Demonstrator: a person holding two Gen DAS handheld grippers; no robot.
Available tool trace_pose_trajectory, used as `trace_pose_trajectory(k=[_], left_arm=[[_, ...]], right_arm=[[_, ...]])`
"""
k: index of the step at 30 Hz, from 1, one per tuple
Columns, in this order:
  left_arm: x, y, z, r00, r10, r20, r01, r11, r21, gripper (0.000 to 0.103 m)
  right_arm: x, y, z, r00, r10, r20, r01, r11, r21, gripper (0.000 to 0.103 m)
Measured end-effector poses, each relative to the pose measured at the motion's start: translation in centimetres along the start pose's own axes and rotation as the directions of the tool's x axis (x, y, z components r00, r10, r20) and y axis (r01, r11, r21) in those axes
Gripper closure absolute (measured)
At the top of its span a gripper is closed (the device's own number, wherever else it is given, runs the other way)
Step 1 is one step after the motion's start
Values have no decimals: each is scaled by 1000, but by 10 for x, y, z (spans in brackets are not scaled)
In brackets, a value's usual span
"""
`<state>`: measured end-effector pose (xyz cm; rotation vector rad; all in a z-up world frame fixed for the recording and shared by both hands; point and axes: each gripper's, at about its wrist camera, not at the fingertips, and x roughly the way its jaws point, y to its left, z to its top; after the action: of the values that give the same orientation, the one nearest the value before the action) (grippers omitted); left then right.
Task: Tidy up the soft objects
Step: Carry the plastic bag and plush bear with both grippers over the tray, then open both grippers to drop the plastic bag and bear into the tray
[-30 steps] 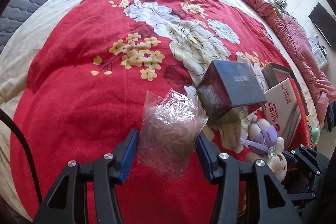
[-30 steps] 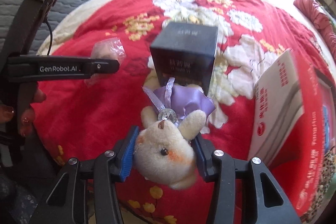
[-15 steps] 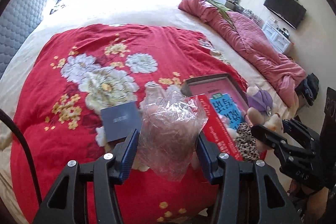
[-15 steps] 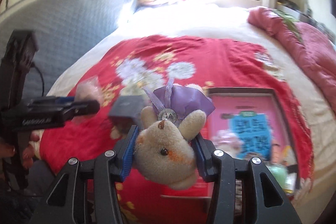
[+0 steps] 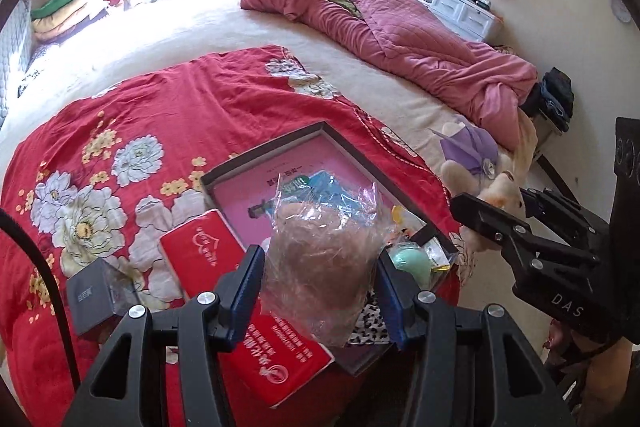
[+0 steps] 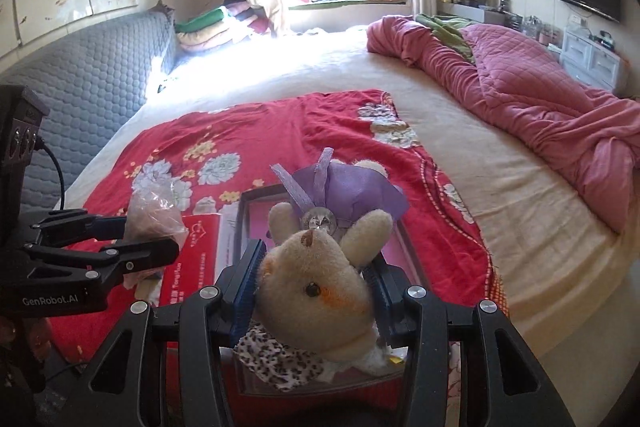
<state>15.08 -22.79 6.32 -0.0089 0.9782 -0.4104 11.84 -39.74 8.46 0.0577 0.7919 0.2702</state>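
Crinkly clear plastic bag (image 5: 324,259) with something brownish and fluffy inside is pinched between the blue pads of the left gripper (image 5: 320,277), jaws about half closed on it. Right gripper (image 6: 316,283) is the same deal, clamped on the head of a cream plush bear (image 6: 320,283) in a purple dress.

What matters for the drop: the open box (image 5: 224,175) with the pink lining sits at the near right corner of the red floral blanket (image 5: 200,99), right under and just ahead of both loads. From the left wrist view the bag hangs over the box's near end; from the right wrist view the bear hangs over its near edge too. Box's long axis runs away from the grippers, so I'd guess either hand just lowers and lets go. Neither is clearly nearer.
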Motion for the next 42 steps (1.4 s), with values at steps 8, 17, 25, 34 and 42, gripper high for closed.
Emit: trace_pose_trajectory(k=[8, 17, 25, 34, 42], left_arm=[[48, -24, 1, 996, 8, -93, -4, 999, 41, 50], [80, -31, -10, 988, 27, -152, -16, 997, 71, 50], [94, -25, -13, 982, 34, -183, -22, 997, 70, 50], [104, -20, -17, 976, 28, -216, -15, 998, 63, 49], [109, -17, -18, 973, 15, -229, -3, 999, 53, 48]], right_arm=[[8, -37, -2, 1000, -20, -9, 21, 998, 59, 53], [49, -40, -7, 997, 8, -73, -3, 998, 68, 53], [85, -39, -11, 987, 38, -155, -27, 997, 77, 53], [117, -43, -18, 968, 76, -238, -46, 990, 131, 51], [126, -45, -24, 963, 78, -258, -37, 987, 159, 50]])
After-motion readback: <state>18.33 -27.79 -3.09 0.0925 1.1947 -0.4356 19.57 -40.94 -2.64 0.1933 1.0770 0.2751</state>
